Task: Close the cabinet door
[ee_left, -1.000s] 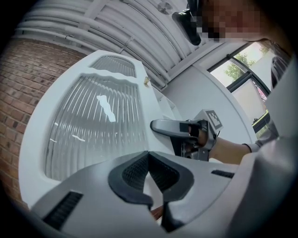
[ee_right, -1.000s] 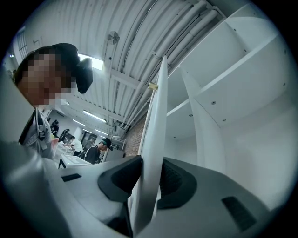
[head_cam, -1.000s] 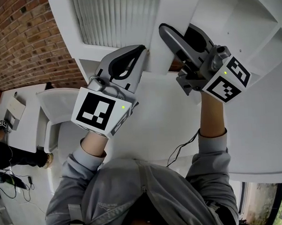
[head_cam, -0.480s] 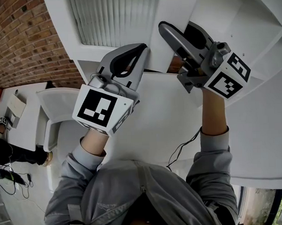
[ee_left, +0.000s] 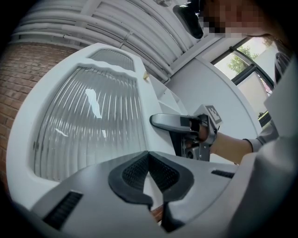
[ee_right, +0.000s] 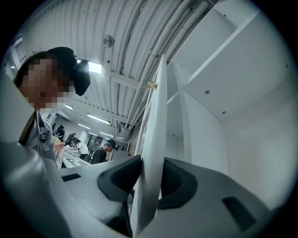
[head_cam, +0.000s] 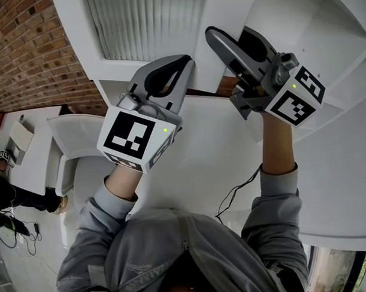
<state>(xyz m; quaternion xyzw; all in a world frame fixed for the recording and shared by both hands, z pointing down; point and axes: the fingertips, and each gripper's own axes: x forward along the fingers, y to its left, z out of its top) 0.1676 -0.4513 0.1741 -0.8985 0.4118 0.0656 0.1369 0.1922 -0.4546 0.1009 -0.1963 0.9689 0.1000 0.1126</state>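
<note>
A: Bright, even light; white glare streaks cross the ribbed frosted-glass cabinet door (ee_left: 88,125).
B: Both gripper views bulge, with black corners. The bright ceiling strip light (ee_right: 95,68) blows out; close foreground looks soft.

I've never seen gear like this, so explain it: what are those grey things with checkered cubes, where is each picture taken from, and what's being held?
A person holds two hand tools, each with two jaws. The wide picture comes from a camera on the person's head, looking down; the others from a camera on each tool. Ahead is a white cabinet with its ribbed-glass door open. The right gripper clamps the door's edge, its jaws having just loosened slightly. The left gripper has its jaws together, empty, near the door's frame.
</note>
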